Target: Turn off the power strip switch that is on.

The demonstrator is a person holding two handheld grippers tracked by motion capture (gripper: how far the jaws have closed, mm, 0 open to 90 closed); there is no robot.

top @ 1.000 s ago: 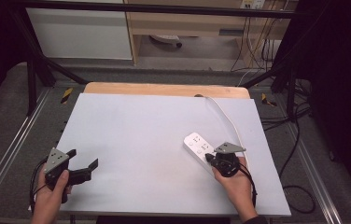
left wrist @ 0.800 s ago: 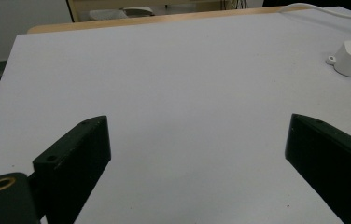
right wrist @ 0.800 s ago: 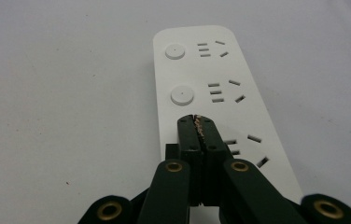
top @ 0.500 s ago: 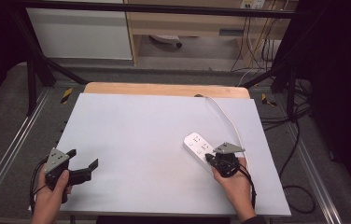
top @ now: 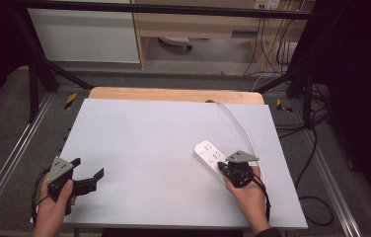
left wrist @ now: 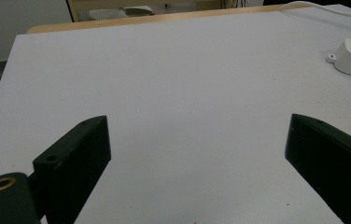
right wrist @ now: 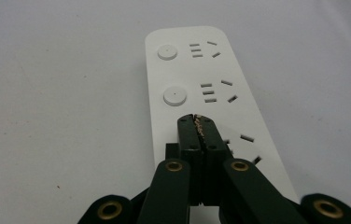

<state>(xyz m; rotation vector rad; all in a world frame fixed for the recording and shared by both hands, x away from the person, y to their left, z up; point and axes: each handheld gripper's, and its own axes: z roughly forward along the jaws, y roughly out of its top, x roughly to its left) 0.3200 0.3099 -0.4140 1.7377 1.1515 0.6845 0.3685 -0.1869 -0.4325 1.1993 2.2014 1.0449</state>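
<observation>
So there's a white power strip [top: 212,157] lying on the right side of the grey table [top: 154,143], its white cord [top: 238,121] running off toward the far edge. The right gripper [right wrist: 198,122] has its jaws pressed together, tips sitting right over the strip's near end, over a switch button I think. The left gripper [top: 89,173] sits at the near-left corner, jaws spread wide, holding nothing.

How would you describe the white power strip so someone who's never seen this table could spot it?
Start at the pale grey table and go to its right side, where a white cable runs in from the far edge. It ends at the flat white power strip, with round buttons beside its sockets. The shut right tool hovers above it.
</observation>
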